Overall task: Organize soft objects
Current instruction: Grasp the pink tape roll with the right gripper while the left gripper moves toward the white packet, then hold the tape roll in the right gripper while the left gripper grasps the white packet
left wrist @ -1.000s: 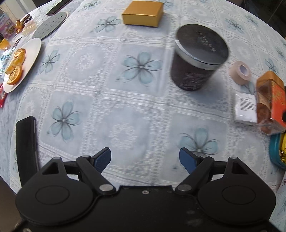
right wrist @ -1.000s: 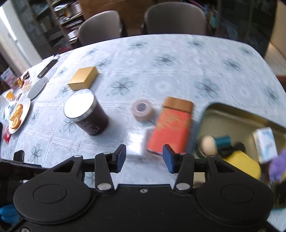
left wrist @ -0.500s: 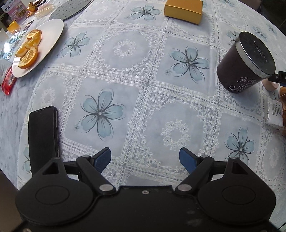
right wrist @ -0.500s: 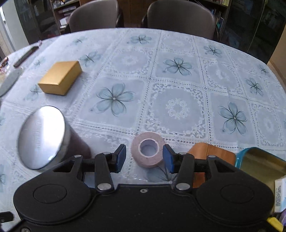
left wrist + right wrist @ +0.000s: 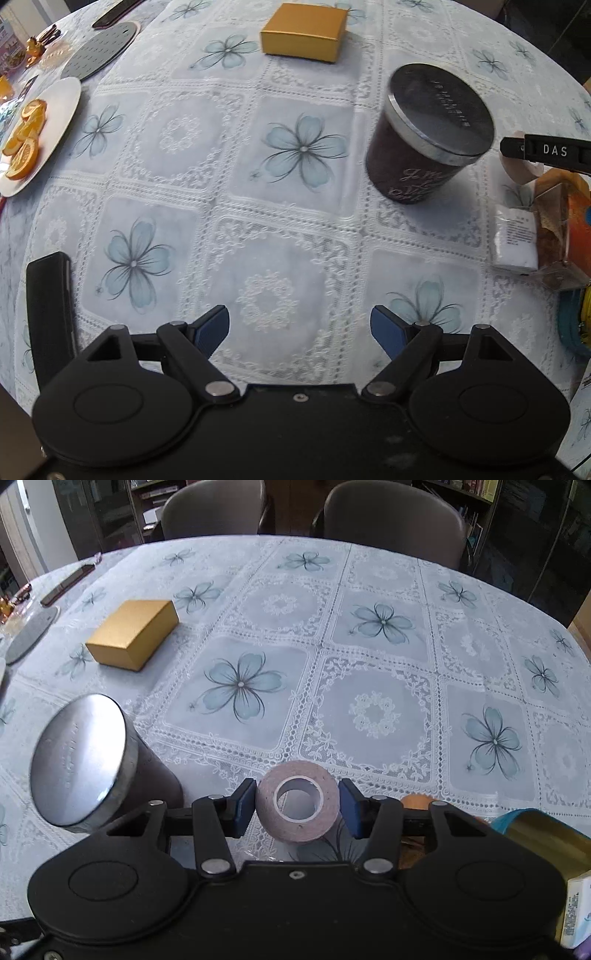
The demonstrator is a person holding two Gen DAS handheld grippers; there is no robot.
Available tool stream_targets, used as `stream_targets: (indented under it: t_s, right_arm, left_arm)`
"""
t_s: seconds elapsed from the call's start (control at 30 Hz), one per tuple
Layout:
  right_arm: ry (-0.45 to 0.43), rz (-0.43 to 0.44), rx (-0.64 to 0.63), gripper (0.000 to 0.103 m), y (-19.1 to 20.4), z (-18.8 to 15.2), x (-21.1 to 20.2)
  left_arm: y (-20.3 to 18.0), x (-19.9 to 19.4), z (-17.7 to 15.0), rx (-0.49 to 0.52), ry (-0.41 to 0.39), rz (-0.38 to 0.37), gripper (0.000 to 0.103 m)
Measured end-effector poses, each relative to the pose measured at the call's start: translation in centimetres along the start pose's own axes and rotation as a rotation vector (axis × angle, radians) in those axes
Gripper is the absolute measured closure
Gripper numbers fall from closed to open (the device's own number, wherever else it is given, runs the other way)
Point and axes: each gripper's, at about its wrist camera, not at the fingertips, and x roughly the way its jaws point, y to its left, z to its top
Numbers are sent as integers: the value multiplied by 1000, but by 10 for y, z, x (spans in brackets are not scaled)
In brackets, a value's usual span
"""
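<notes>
- Blue-padded left gripper (image 5: 299,328) hangs over the flowered tablecloth (image 5: 273,236), fingers spread wide, nothing between them; spread same as half a second ago.
- Left view: dark jar (image 5: 428,140) with metal lid now sits further in from the right edge than before; the view has swung back toward it.
- Gold box (image 5: 304,33) beyond the jar. Plate of orange slices (image 5: 40,133) far left of the jar, now lower in the view than before.
- White packet (image 5: 515,240) and orange tin (image 5: 565,221) just right of the jar. More of both shows than before.
- A black bar marked DAS, part of the right gripper, pokes in right of the jar's lid, over a bit of the tape roll.
- Right view: right gripper (image 5: 297,806) straddles the pinkish tape roll (image 5: 298,805), which lies on the cloth right of the jar (image 5: 92,764).
- Pads (image 5: 245,805) sit right at the roll's sides; real contact, cannot tell. Earlier the roll lay further forward, less between the fingers.
- Gold box (image 5: 133,633) behind the jar; teal-rimmed tin (image 5: 543,827) far right of it.
</notes>
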Motion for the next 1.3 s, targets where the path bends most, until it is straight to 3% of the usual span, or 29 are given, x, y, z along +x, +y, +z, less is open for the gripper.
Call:
stream_targets:
  t_s: [0.3,0.5,0.73,1.03,1.23,1.3]
  right_arm:
    - [-97,46,88,54,-51,-4,-74]
    - [-133,36,128,54,-77,-21,-102]
    - [-151,29,138,54,-94,-42,-125]
    - [-143,29,127,54,-99,-55,-135]
    - [-134,58,130,54,-90,-59,-134]
    - [-126,66,132,54,-84,-61,-133]
  left_arm:
    - [-86,6,27,-56,-36,-58,20]
    - [-118,14,47,-212,-54,-56,20]
    - [-158,27,64,-262,-82,77,19]
    - [-178,51,61,-175,-57,124,15]
    - [-158,51,42,-40,-60,238,17]
    - [-142,53,36,-27,-45,245,17]
